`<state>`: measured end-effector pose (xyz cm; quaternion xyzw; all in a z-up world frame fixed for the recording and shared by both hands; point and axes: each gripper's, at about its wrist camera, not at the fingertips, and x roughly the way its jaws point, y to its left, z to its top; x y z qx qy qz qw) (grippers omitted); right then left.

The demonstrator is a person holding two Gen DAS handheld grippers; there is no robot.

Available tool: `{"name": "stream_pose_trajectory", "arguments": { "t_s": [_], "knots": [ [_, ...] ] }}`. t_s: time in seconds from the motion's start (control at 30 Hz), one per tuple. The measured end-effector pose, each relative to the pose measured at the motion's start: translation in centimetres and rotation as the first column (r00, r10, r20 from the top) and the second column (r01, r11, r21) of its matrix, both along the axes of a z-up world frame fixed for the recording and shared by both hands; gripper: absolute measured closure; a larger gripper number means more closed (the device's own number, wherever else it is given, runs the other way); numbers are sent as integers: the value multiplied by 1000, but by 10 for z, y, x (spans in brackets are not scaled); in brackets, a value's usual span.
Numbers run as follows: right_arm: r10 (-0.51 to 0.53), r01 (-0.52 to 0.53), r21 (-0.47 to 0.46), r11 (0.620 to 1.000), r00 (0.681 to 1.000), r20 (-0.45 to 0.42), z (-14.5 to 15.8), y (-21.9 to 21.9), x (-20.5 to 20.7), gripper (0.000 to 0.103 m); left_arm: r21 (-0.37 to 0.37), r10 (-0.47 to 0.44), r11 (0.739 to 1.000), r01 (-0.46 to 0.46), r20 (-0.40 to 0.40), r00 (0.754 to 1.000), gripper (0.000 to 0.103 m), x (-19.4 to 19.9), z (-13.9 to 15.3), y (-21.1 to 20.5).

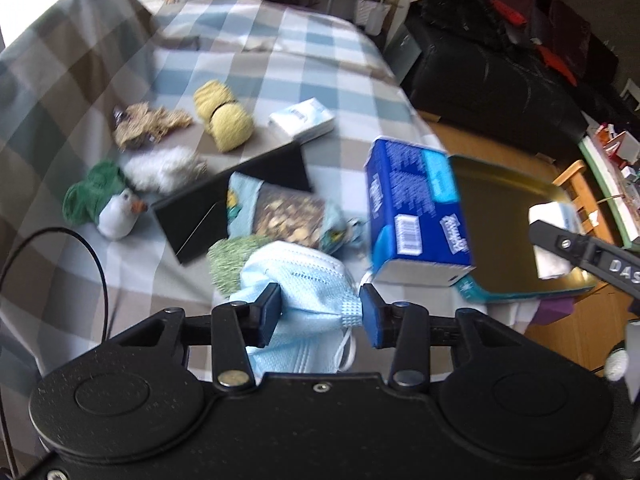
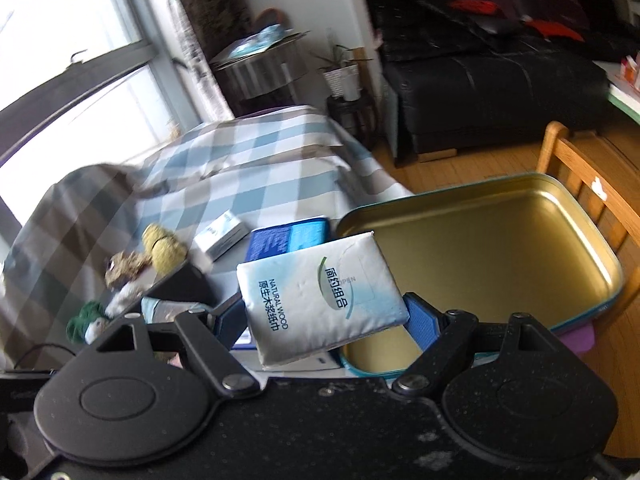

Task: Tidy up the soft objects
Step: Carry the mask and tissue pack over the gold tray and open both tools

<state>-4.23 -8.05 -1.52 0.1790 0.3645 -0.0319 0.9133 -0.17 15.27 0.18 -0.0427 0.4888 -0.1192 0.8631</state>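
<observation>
A blue, white and brown checked cloth surface [image 1: 248, 60] fills the left wrist view. At right, a shallow gold-lined metal tin with a teal rim [image 2: 500, 240] sits open. At lower centre of the right wrist view, the right hand-held gripper [image 2: 326, 316] clamps a white tissue pack [image 2: 320, 296]; the left hand-held gripper [image 1: 320, 312] pinches a pale blue face mask [image 1: 304, 292], lower centre

Home living rm: black sofa [image 2: 492, 92], window [image 2: 72, 80], potted plant [image 2: 344, 68], checked cloth [image 1: 240, 64].
</observation>
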Motion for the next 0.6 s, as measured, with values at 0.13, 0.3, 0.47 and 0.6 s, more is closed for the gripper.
{"name": "stream_pose_trajectory", "arguments": {
  "t_s": [0.13,0.3,0.47,0.6],
  "knots": [
    [-89,89,16,996,996,-16,-3,-17,0,22,-5,-38,999,38,45,998,61,1,14,-15],
    [-180,180,-11,984,983,-24,-2,-33,-1,22,15,-98,995,97,86,991,61,6,23,-41],
    [-257,255,-95,962,966,-7,13,-52,4,22,8,-149,989,149,107,983,61,16,27,-73],
    [-289,288,-176,941,957,23,31,-69,14,22,-9,-185,982,188,121,975,61,25,30,-101]
  ]
}}
